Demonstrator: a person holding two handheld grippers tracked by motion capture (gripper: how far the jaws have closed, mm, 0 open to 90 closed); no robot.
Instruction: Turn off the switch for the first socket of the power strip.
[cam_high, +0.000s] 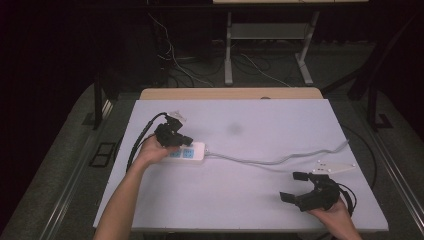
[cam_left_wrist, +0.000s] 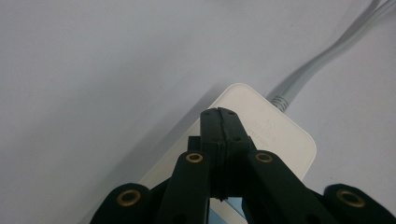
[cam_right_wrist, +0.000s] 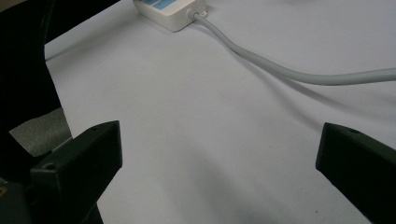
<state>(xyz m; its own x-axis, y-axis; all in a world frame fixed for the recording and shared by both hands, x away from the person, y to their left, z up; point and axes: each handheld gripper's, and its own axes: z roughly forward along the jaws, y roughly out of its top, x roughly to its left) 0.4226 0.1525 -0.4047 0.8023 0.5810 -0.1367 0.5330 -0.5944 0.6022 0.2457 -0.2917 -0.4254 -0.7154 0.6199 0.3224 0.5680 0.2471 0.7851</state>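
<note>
Near the worktop's left edge, your left gripper (cam_left_wrist: 219, 113), jaws together, presses the power strip (cam_left_wrist: 266, 135); next, lift clear. Your right gripper (cam_high: 295, 186) waits, jaws apart.

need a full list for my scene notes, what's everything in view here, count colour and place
power strip: 1, white with blue socket faces, left part of the table, under the left gripper
power strip cable: 1, light grey, runs from the strip's right end across the table toward the right edge
table: 1, pale lilac-white top with a wooden strip along the far edge, centre of the high view
metal frame: 1, light grey, on the floor behind the table
floor cables: several, white and black, on the dark floor behind the table
left gripper: 1, black, jaws shut together, tips over the power strip
right gripper: 1, black, jaws open with nothing between them, near the table's front right corner
forearms and hands: 2, come in from the bottom edge, each holding a gripper
</note>
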